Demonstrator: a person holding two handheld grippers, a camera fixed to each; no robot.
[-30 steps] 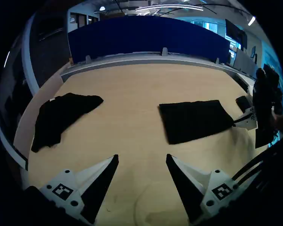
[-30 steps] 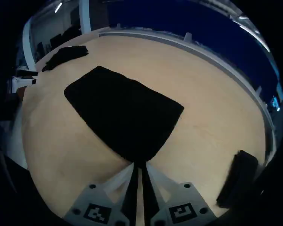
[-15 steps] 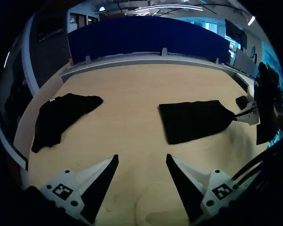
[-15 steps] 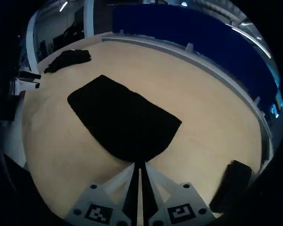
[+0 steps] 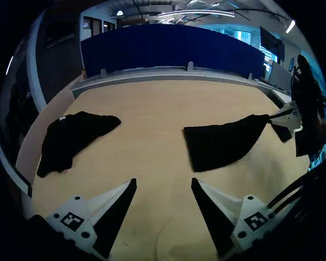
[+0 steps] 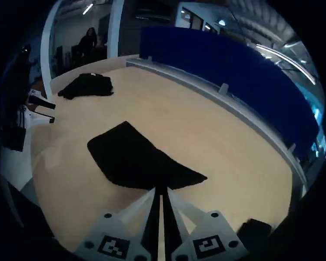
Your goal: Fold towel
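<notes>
A black towel (image 5: pixel 219 141) lies on the light wooden table (image 5: pixel 158 104), right of centre in the left gripper view. Its far right corner is lifted off the table by my right gripper (image 5: pixel 271 116), which is shut on it. In the right gripper view the towel (image 6: pixel 132 161) hangs from the closed fingers, my right gripper (image 6: pixel 161 191) pinching its near corner. My left gripper (image 5: pixel 163 185) hovers open over the table's near edge, well short of the towel, with nothing between its fingers.
A second crumpled black cloth (image 5: pixel 71 135) lies at the table's left; it also appears far back (image 6: pixel 87 85) in the right gripper view. A blue partition (image 5: pixel 171 48) runs along the far edge. A small dark object (image 6: pixel 254 228) sits near the right gripper. A person (image 5: pixel 308 108) stands at the right.
My right gripper has risen and pulled back, lifting the towel's corner off the table so the towel slopes up. My left gripper has stayed put.
</notes>
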